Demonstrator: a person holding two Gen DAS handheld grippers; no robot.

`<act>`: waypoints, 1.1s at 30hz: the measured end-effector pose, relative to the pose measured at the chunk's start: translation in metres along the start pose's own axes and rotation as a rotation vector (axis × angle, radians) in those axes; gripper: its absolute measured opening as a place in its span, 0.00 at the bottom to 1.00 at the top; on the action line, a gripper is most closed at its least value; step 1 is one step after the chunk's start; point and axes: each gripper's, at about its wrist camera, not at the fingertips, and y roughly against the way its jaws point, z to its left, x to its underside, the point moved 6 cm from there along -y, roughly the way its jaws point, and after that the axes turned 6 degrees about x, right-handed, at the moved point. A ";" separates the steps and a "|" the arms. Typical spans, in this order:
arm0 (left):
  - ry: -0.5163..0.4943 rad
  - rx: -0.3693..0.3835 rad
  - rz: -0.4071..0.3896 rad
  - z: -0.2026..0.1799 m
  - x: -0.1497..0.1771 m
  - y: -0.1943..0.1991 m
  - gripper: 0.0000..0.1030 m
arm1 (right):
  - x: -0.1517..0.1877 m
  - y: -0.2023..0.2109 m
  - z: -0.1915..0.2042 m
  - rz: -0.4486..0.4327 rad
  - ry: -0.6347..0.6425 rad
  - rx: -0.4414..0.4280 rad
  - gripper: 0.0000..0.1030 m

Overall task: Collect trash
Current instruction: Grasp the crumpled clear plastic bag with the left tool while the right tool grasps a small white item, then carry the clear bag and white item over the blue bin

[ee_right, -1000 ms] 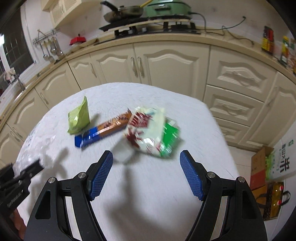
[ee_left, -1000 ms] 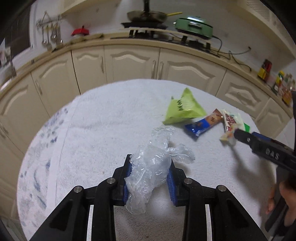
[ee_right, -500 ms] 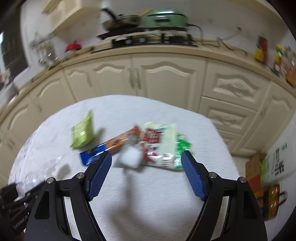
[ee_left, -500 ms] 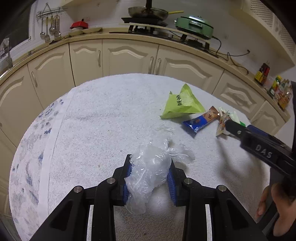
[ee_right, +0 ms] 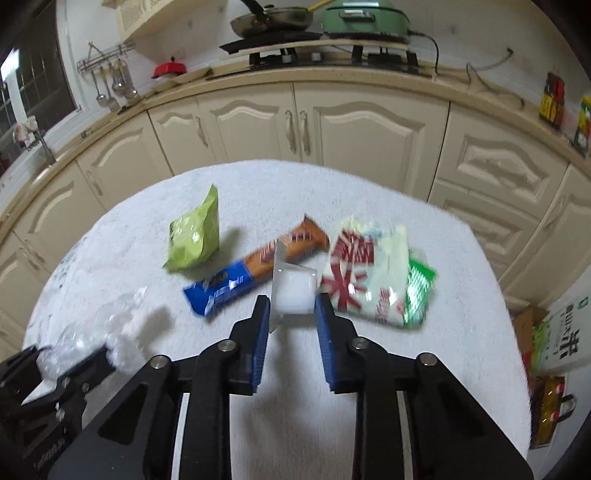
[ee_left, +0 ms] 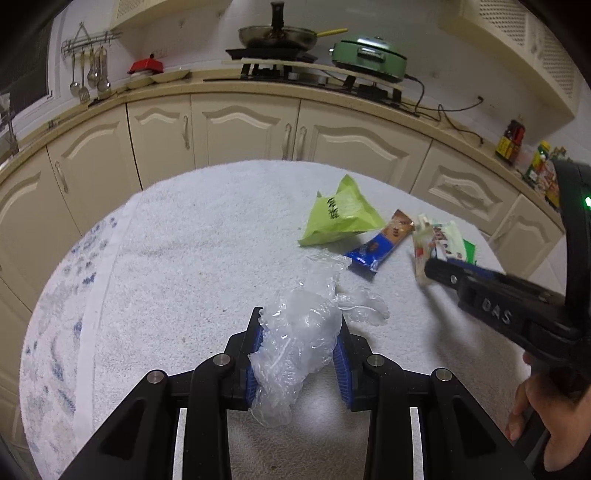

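My left gripper (ee_left: 300, 332) is shut on a crumpled clear plastic bag (ee_left: 299, 343) just above the white-towelled table (ee_left: 184, 266). My right gripper (ee_right: 291, 310) is shut on a small clear plastic packet (ee_right: 292, 291) over the table's right side; it also shows in the left wrist view (ee_left: 436, 267). A green pouch (ee_right: 194, 236), a blue-and-orange snack bar wrapper (ee_right: 255, 273) and a white, red and green wrapper (ee_right: 373, 277) lie flat beyond it. The left gripper with its bag shows at the lower left of the right wrist view (ee_right: 74, 354).
Cream kitchen cabinets (ee_left: 251, 136) curve around behind the table. The counter holds a stove with a pan (ee_left: 277, 35) and a green cooker (ee_left: 369, 57). Bags and a box (ee_right: 554, 354) stand on the floor to the right of the table.
My right gripper has moved forward to the wrappers and closed its wide-open jaws on the small clear packet. My left gripper keeps its hold on the plastic bag.
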 end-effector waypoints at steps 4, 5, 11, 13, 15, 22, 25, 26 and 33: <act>-0.030 0.021 -0.017 -0.010 0.000 0.016 0.29 | 0.020 0.025 -0.009 -0.002 -0.011 -0.027 0.23; -0.035 0.019 -0.022 -0.013 0.002 0.020 0.29 | 0.026 0.032 -0.010 -0.001 -0.015 -0.042 0.23; -0.076 0.048 -0.005 -0.038 0.023 0.039 0.29 | 0.072 0.069 -0.008 0.030 -0.015 -0.084 0.23; -0.081 0.046 0.002 -0.045 0.032 0.042 0.29 | 0.078 0.069 -0.007 0.034 -0.006 -0.070 0.24; -0.085 0.036 0.018 -0.047 0.038 0.043 0.29 | 0.081 0.061 -0.006 0.043 -0.005 -0.064 0.26; -0.101 -0.030 0.051 -0.055 0.042 0.037 0.29 | 0.074 0.041 -0.005 0.026 -0.038 -0.106 0.26; -0.131 -0.032 0.055 -0.070 0.039 0.033 0.29 | 0.076 0.049 -0.010 0.007 -0.047 -0.141 0.22; -0.142 -0.028 0.052 -0.077 0.038 0.032 0.29 | 0.079 0.056 -0.015 -0.005 -0.047 -0.147 0.22; -0.281 0.078 0.054 -0.188 0.040 0.020 0.29 | 0.109 0.133 -0.106 -0.141 -0.160 -0.084 0.22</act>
